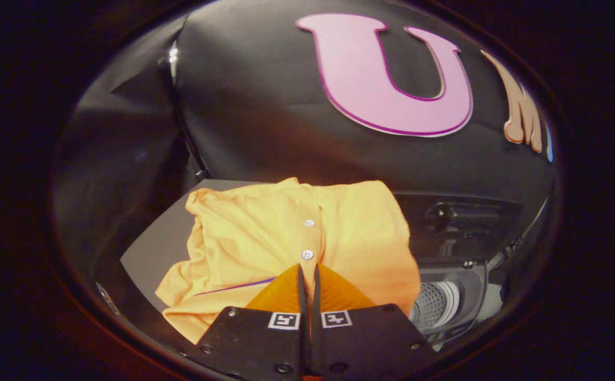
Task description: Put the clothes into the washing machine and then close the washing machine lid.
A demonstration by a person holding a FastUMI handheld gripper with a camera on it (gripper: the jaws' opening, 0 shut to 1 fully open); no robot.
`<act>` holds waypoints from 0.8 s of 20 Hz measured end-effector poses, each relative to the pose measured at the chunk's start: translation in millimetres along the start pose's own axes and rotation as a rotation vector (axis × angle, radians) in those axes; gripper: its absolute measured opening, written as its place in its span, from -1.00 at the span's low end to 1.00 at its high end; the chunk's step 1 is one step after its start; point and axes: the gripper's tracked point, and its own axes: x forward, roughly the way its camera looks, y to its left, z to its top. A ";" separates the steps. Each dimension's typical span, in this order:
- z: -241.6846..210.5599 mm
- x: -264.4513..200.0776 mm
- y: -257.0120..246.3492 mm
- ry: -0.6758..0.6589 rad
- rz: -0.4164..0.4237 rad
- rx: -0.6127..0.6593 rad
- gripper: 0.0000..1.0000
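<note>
An orange-yellow shirt (265, 238) with white buttons and a thin purple stripe is bunched just ahead of my fingers. My gripper (307, 269) is shut, and its fingertips pinch the cloth right below the lower button. The shirt's left part lies over a grey surface (162, 238). Its right edge hangs in front of the washing machine's open top, where the perforated drum (434, 304) shows to the right of my fingers. The machine's dark lid (463, 217) stands raised behind the drum. The shirt hides the rest of the opening.
The black booth wall rises close behind the shirt and the machine. A dark fold of cloth hangs at the left beyond the grey surface. The washer's pale rim (474, 296) curves around the drum at the right.
</note>
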 end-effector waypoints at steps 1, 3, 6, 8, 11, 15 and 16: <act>-2.8 -1.9 -1.4 -0.015 -0.046 0.006 -0.98; -7.3 -5.6 -4.4 -0.025 -0.136 0.021 -0.98; -13.2 -1.3 -2.8 -0.019 -0.223 0.093 -0.99; -9.0 -1.8 -4.8 -0.023 -0.264 0.125 -0.98; -1.6 -11.6 -7.5 -0.029 -0.339 0.131 -0.98; 12.1 -29.3 -8.8 -0.044 -0.402 0.179 0.15; 15.9 -33.1 -10.1 -0.051 -0.404 0.188 0.67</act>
